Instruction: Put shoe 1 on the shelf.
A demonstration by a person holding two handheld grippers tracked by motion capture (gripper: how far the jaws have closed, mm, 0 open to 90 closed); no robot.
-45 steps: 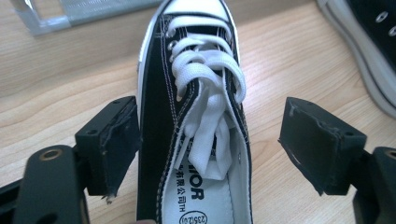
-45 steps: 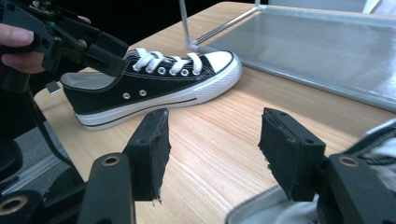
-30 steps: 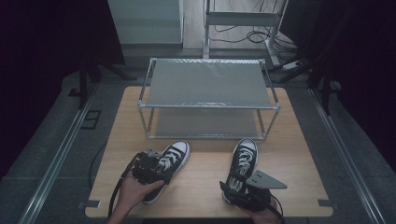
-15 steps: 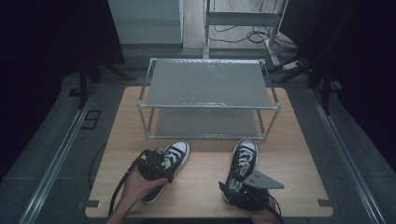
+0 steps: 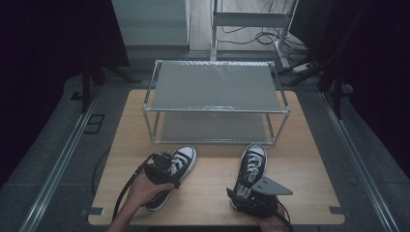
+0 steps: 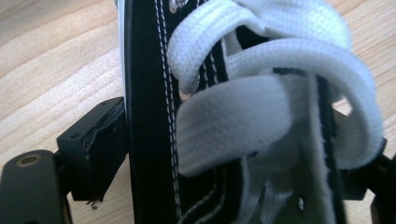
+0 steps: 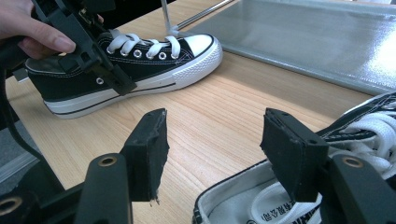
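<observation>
Between the left hand-held gripper [image 6: 233, 154] jaws sits the left sneaker [image 5: 175, 169], laced upper clamped, pads against both its sides, on the counter [image 5: 208, 193]. Right hand-held gripper [image 7: 219, 149] hangs released, jaws apart; right sneaker [image 5: 251, 166] collar lies just under its right jaw.

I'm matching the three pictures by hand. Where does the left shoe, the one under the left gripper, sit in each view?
High view: the left shoe lies left of centre, toe toward the rack.
Left gripper view: its laced upper fills the middle, between the fingers.
Right gripper view: upper left, side on, toe pointing right.
Shared landmark: the wooden table, also seen at and.
</observation>
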